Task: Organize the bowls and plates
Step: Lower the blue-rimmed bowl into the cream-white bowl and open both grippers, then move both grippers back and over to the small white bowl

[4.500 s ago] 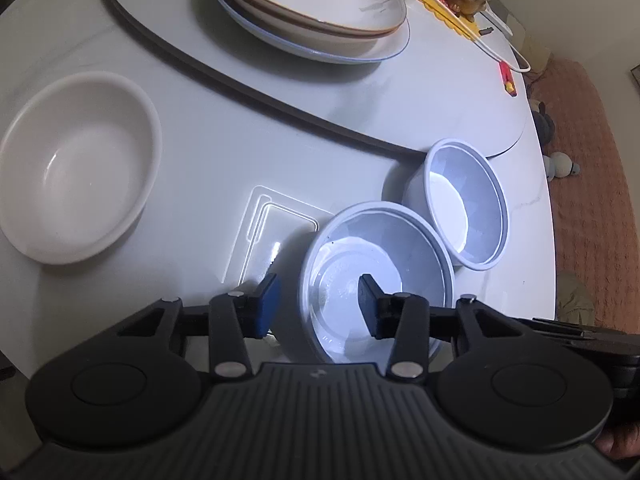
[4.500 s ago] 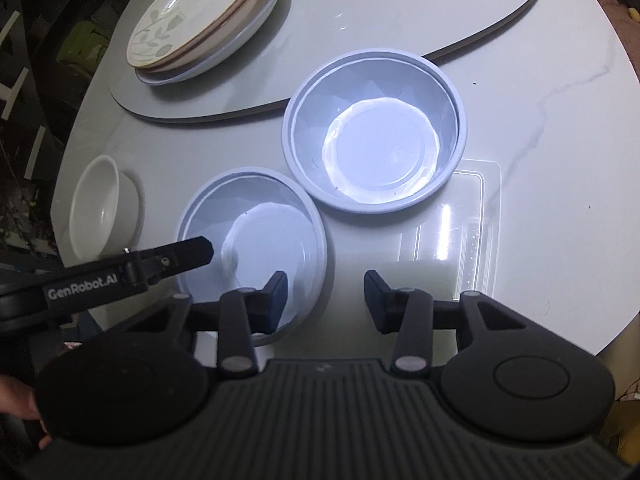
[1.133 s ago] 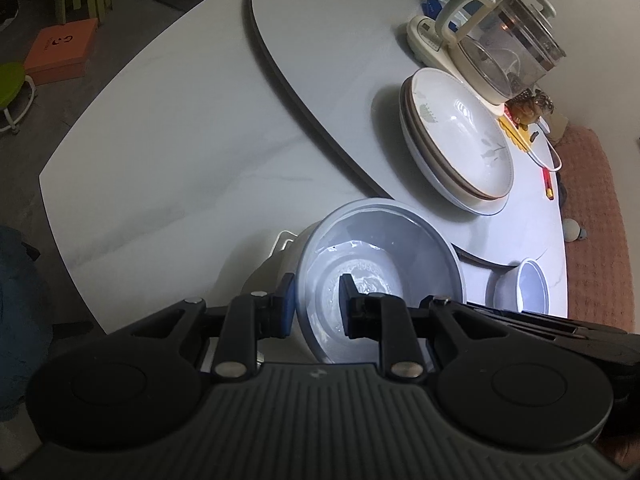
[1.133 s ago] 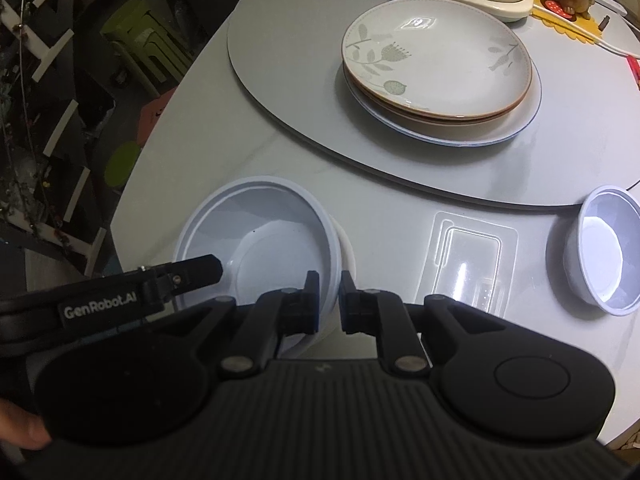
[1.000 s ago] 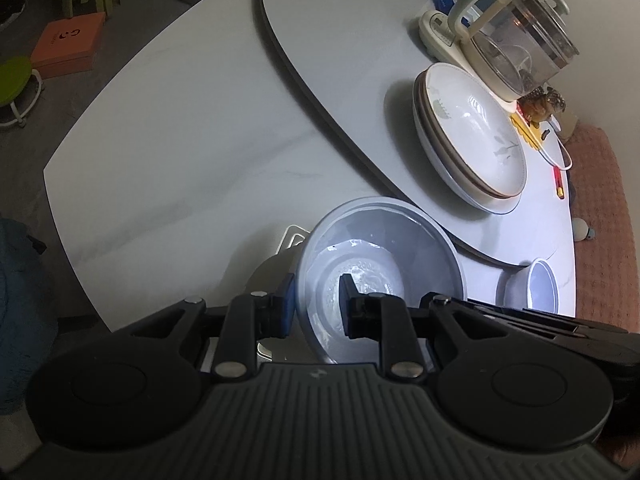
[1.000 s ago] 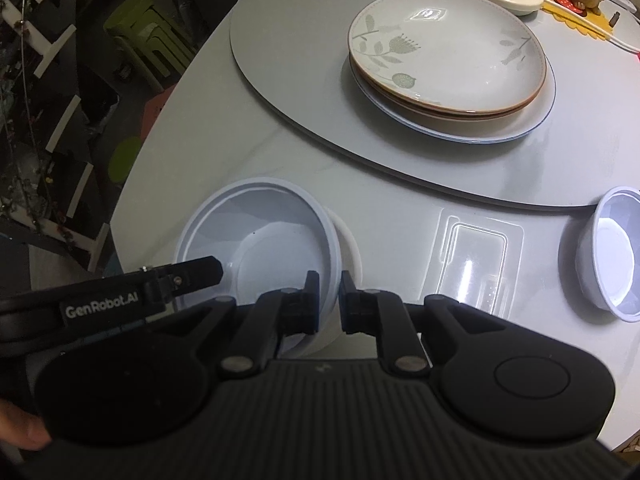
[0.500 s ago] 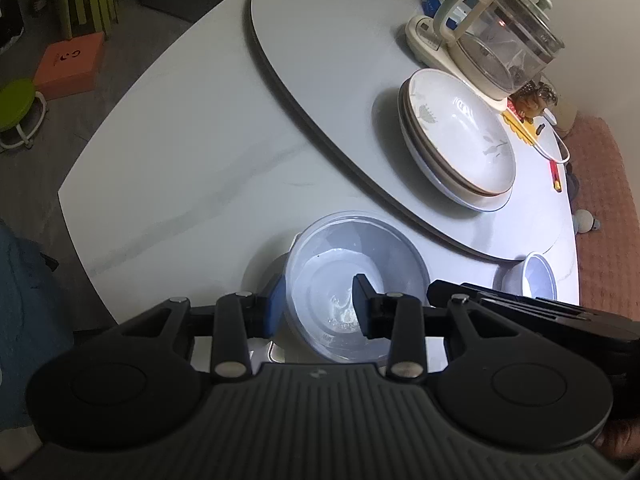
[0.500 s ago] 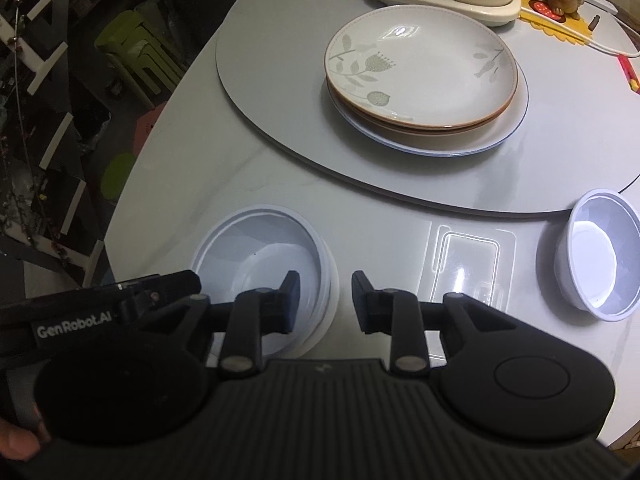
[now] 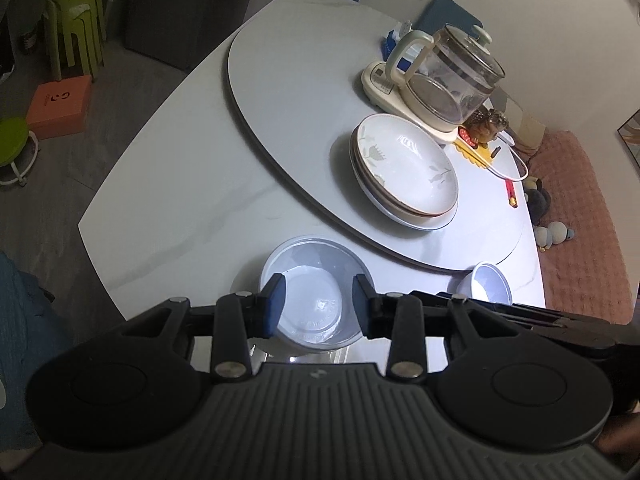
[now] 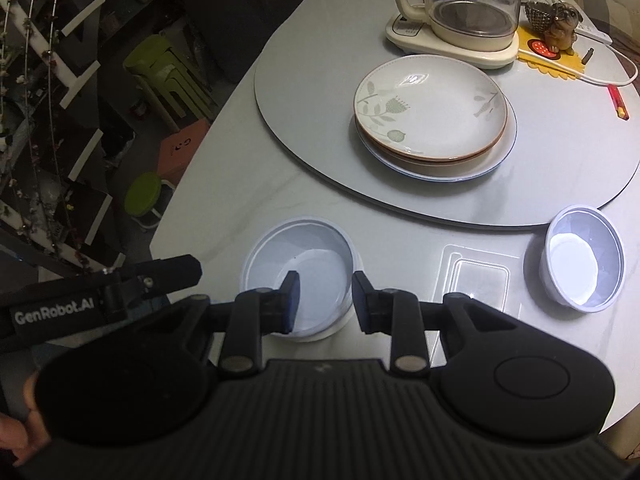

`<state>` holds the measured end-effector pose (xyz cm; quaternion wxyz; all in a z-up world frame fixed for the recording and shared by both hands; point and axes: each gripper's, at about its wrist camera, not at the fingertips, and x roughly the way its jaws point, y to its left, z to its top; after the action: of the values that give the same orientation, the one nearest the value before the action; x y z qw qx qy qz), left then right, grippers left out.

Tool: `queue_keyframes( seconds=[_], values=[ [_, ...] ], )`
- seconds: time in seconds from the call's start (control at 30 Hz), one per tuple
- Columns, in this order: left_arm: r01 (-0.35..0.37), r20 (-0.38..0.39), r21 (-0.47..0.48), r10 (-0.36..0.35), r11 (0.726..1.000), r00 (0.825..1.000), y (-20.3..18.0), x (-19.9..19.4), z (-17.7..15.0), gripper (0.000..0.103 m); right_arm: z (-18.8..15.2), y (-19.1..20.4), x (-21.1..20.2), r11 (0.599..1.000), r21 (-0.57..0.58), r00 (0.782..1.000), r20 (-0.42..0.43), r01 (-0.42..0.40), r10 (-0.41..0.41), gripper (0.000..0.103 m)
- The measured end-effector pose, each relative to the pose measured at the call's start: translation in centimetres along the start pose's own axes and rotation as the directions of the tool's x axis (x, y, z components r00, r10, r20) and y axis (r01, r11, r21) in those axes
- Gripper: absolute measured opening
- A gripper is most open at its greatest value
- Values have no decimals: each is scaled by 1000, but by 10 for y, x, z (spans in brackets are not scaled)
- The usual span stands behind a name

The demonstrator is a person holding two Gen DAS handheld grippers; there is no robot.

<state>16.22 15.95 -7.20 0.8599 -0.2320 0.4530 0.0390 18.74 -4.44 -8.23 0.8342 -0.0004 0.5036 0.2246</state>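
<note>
Green stools (image 9: 76,20) on grey floor (image 9: 100,128)

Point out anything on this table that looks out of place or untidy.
One small bowl sits alone at the table edge, apart from the stacked bowls. A clear plastic lid lies loose between them. The plates are stacked neatly; nothing looks spilled or broken.

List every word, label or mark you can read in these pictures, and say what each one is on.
"GenRobot.AI": white letters on the black body of the left gripper, seen in the right wrist view.
Dark mark on the orange box on the floor: too blurred to read.
Embossed mark in the bottom of the big plastic bowl: too small to read.
Kettle base panel: unreadable.
</note>
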Motion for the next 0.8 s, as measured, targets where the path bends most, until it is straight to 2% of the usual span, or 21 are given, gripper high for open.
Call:
queue_keyframes(
  seconds=[0.47, 0.8],
  values=[
    [25, 85, 61, -30, 998, 996, -11, -46, -19, 42, -16, -1, -46, 999, -8, 993, 108, 45, -44, 31],
    [52, 91, 109, -62, 993, 994, -22, -58, -37, 42, -39, -3, -68, 995, 15, 981, 161, 104, -105, 31]
  ],
)
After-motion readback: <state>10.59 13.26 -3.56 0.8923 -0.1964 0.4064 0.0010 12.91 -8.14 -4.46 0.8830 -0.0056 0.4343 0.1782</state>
